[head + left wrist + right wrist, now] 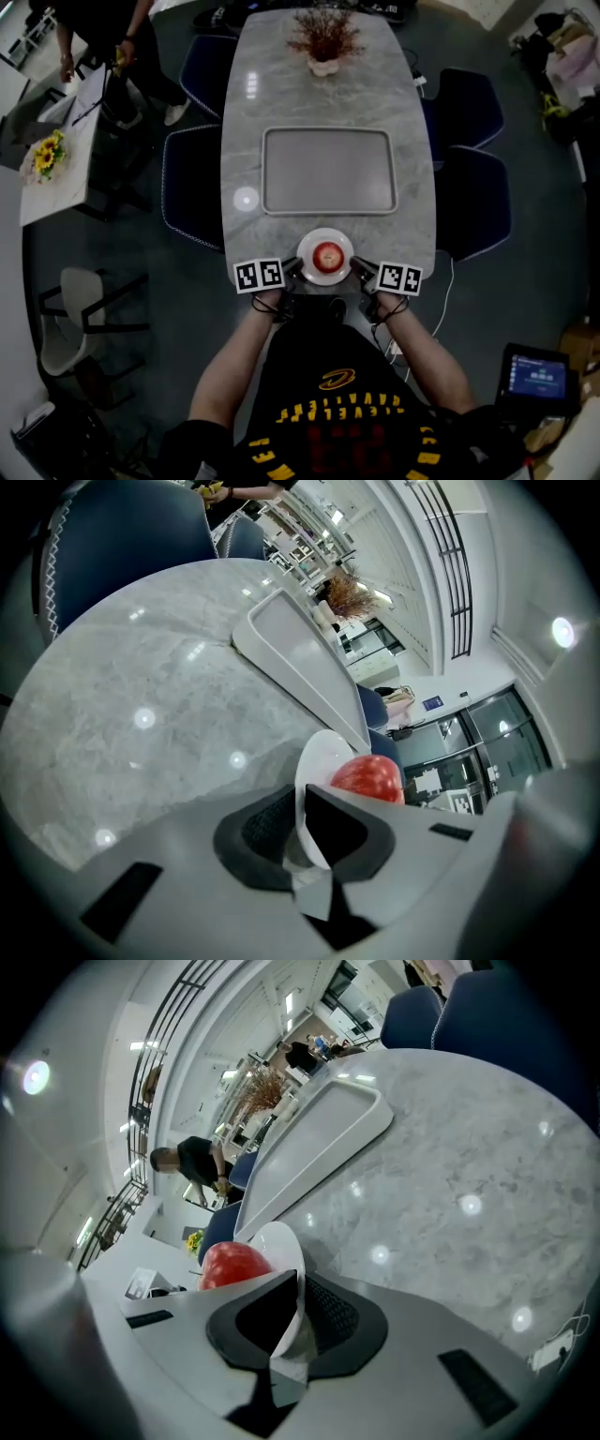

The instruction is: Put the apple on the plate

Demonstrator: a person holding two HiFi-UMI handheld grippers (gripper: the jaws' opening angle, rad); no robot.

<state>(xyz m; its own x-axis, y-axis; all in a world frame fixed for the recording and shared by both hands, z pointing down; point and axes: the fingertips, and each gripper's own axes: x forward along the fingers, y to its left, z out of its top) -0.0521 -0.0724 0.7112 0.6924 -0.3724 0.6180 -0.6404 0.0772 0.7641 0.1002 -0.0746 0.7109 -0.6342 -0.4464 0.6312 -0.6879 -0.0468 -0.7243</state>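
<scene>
A red apple (328,255) lies in the middle of a small white plate (306,246) at the near edge of the marble table (328,98). My left gripper (296,267) is at the plate's left side and my right gripper (359,267) at its right side. In the left gripper view the plate (316,766) stands edge-on with its rim pinched between the dark pads of the left gripper (300,829), the apple (367,778) just beyond. The right gripper view shows the same: rim of the plate (281,1244) caught in the right gripper (298,1313), the apple (234,1265) behind.
A grey rectangular tray (328,172) lies mid-table, and a vase of dried flowers (323,42) stands at the far end. Dark blue chairs (192,183) (473,202) flank the table. A person (103,28) stands far left beside a side table with sunflowers (47,155).
</scene>
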